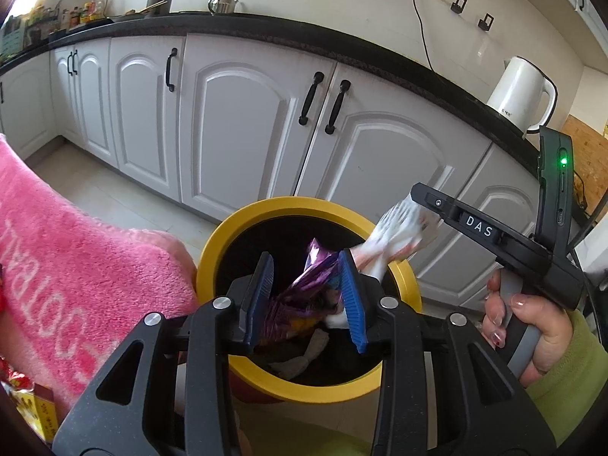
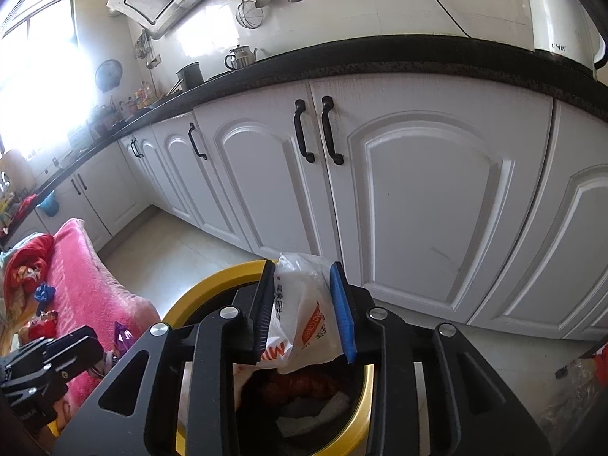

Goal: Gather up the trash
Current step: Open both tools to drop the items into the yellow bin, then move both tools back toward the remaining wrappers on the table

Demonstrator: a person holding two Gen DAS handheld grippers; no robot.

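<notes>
A yellow-rimmed trash bin [image 1: 212, 250] stands on the floor in front of the cabinets; it also shows in the right wrist view [image 2: 212, 277]. My left gripper [image 1: 307, 296] is shut on a purple snack wrapper [image 1: 304, 292] and holds it over the bin's mouth. My right gripper [image 2: 304, 311] is shut on a white plastic wrapper with orange print [image 2: 307, 315], also over the bin. In the left wrist view the right gripper [image 1: 414, 209] holds that white wrapper [image 1: 395, 235] above the bin's far right rim. Crumpled tissues [image 1: 304, 357] lie inside the bin.
White cabinets [image 1: 247, 121] with black handles stand just behind the bin, under a black countertop [image 1: 304, 34] with a white kettle [image 1: 520, 95]. A pink towel [image 1: 76, 266] covers furniture to the left of the bin. A clear plastic bag [image 2: 573, 391] lies on the floor at right.
</notes>
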